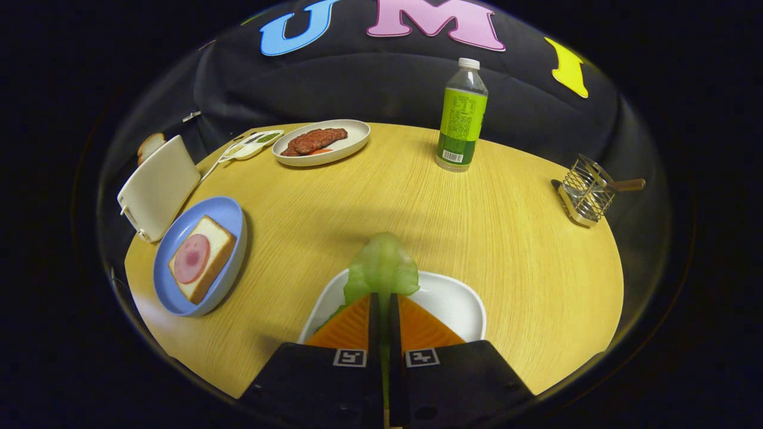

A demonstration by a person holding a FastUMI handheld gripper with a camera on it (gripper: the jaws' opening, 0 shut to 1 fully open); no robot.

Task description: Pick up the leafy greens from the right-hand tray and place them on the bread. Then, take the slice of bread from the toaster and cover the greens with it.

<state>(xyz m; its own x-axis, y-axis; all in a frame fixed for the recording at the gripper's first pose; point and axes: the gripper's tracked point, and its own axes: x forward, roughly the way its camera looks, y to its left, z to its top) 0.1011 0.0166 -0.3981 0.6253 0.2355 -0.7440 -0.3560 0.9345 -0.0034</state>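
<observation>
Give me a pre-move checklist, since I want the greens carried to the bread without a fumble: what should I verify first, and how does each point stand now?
1. Grip: gripper shut on the leafy greens, leaf pinched between both fingers: ok.
2. Lift: whether the leaf is off the white tray: cannot tell.
3. Target: bread slice with ham lies on the blue plate, top uncovered: ok.
4. Path: bare table between tray and plate: ok.
5. Second slice sticks out of the toaster: ok.
</observation>
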